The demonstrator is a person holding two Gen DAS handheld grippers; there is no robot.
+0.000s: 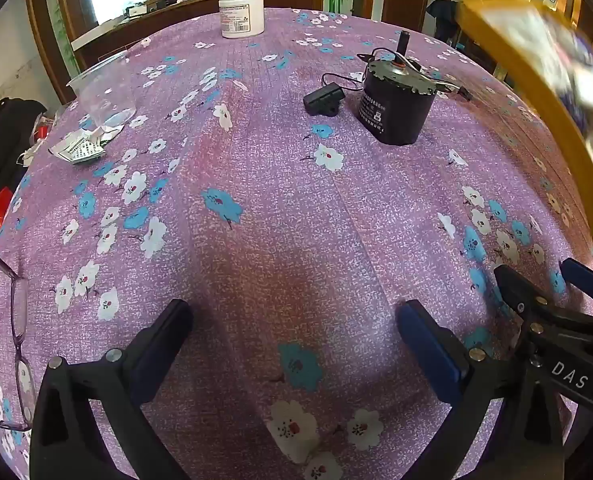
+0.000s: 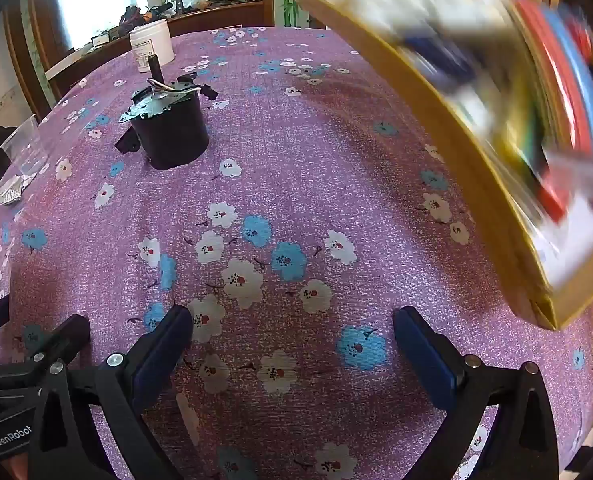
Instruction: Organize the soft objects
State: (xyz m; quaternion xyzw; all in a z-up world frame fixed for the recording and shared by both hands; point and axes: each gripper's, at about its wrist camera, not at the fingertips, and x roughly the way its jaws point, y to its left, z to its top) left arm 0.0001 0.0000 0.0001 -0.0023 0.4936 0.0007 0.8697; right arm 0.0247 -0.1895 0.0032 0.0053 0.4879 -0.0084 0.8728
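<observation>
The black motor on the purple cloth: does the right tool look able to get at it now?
Probably yes. The right tool is open and holds nothing, and only bare floral cloth lies between it and the black motor. The blurred yellow box hangs off to the other side.

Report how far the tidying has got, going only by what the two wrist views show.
Done: nothing visibly sorted yet. In hand: nothing; the left gripper and right gripper both hover with jaws open over the flowered tablecloth. A blurred cardboard box of colourful items sits tilted at the right, its contents unreadable. Left: seemingly the whole sort; only a motor, white jar and plastic cup show.
</observation>
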